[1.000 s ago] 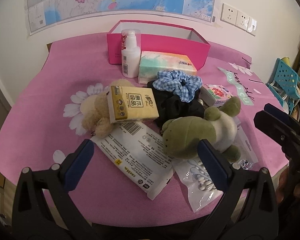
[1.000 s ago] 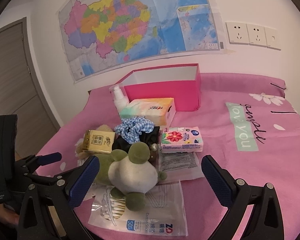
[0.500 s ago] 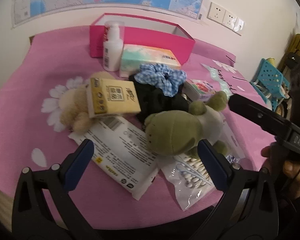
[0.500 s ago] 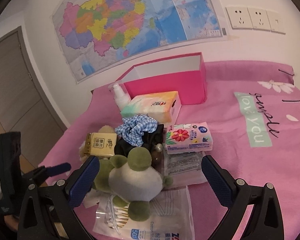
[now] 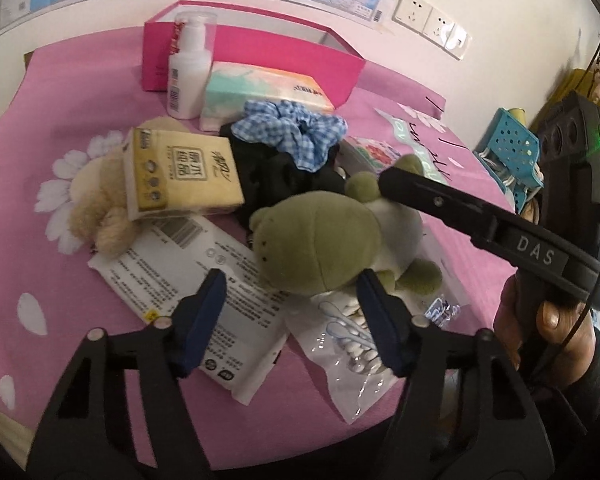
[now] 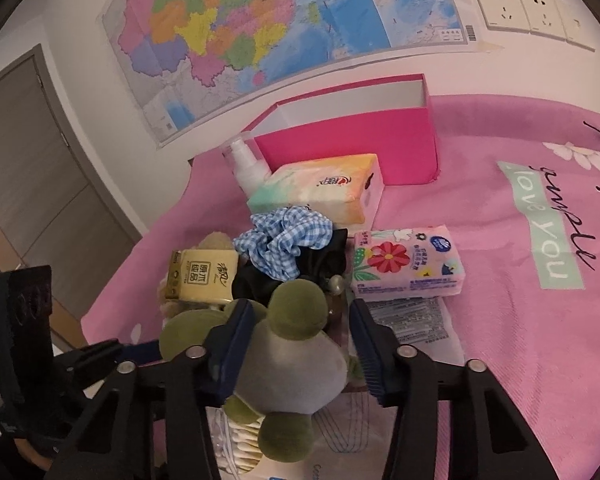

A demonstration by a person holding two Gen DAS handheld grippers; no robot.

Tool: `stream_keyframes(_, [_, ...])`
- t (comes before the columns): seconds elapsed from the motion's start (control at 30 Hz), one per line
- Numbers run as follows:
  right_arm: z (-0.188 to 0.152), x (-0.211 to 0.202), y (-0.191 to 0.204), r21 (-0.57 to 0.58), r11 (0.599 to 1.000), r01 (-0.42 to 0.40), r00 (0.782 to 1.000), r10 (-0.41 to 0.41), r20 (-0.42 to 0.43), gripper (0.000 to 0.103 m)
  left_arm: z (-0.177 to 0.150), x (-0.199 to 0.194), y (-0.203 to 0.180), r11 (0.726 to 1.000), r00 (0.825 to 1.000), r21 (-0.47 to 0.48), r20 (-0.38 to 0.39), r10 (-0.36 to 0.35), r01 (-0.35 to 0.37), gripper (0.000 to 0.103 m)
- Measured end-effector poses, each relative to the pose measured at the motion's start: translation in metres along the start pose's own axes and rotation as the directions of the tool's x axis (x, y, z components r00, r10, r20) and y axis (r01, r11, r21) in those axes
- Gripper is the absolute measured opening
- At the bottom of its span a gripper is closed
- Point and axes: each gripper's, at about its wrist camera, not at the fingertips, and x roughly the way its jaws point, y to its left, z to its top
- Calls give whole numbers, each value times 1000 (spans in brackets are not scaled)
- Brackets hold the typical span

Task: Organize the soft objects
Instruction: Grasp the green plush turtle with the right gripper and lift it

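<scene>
The right gripper (image 6: pixel 300 344), its blue-padded fingers (image 6: pixel 236 340) pressed against both flanks of the green-and-grey plush frog (image 6: pixel 288 364), was clamped on the toy's grey body. In the left wrist view the same plush frog (image 5: pixel 320 248) lay on the pink floral bedsheet (image 5: pixel 80 80) with one black arm of the right gripper (image 5: pixel 460 208) across its back. The left gripper (image 5: pixel 292 316) hovered just in front of the frog's head with its jaws apart, touching nothing. Beneath the frog lay a clear bag of cotton swabs (image 5: pixel 348 340) and a white printed wet-wipe packet (image 5: pixel 204 276). Behind it sat a black fabric bundle (image 5: pixel 276 172) topped by a blue-and-white gingham scrunchie (image 5: pixel 292 132). To the left, a yellow tissue pack (image 5: pixel 180 172) rested on a cream plush bear (image 5: pixel 96 204). Farther back stood a white pump bottle (image 5: pixel 188 72) beside a pastel tissue box (image 5: pixel 260 92), with an open magenta cardboard box (image 5: pixel 260 44) behind them. A pink floral tissue pack (image 6: pixel 408 264) lay to the frog's right. A colourful wall map (image 6: pixel 268 24) hung above
</scene>
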Motion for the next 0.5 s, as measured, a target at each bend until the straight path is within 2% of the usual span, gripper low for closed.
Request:
stream_keyframes(0.1, [2,3,1,-1,1000,-17,1000,17,-6,36,0,4,-1,1000,1000,5,-17,-20,20,57])
stream_keyframes(0.17, [3,4,1,0,1000,-28,1000,28,-9,34,0,7,-1,999,999,3,-27,-36,36,52])
stream_keyframes(0.37, [4,4,0,8,998,-55,998,55,-8,26,1,10,3,999,998,-14,-21,-53,53,49])
stream_keyframes(0.5, [5,1,-1,14,997,-76,997,76,0,23,3,8,3,999,999,-9,-9,-47,47,47])
